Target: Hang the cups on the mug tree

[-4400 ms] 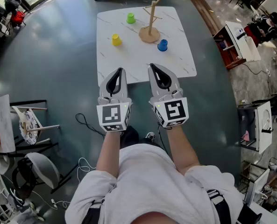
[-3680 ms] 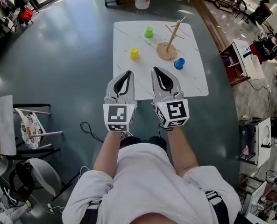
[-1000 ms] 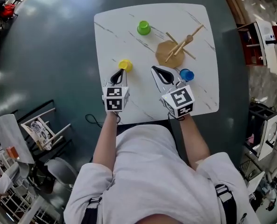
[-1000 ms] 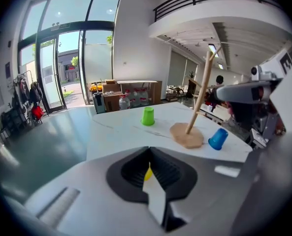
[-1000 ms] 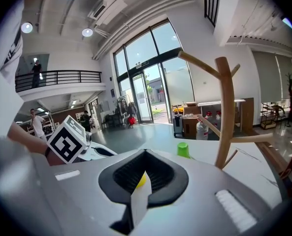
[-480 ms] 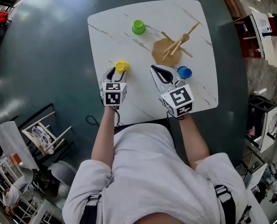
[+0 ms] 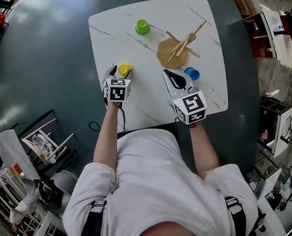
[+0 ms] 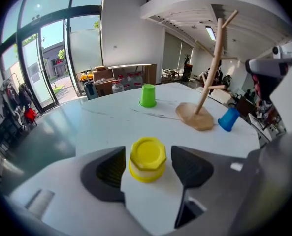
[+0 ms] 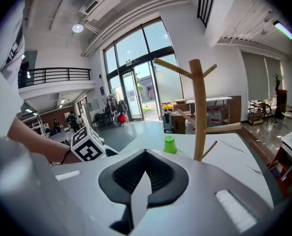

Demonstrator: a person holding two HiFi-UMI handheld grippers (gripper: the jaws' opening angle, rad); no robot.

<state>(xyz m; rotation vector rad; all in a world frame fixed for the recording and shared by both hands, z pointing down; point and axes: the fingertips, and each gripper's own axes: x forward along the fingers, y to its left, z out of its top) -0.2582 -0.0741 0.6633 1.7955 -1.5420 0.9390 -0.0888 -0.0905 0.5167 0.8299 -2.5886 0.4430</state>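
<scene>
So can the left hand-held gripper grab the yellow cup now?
Probably yes: the jaws of the left hand-held gripper have just been opening, and the upside-down yellow plastic cup stands between them, unblocked.

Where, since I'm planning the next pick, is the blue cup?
In the head view the blue cup stands at the right side of the white table, close to the mug tree and just right of the right gripper.

Mug tree base hidden behind rt claw.

Glossy plastic yellow cup, bare wooden mug tree, marbled table
</scene>
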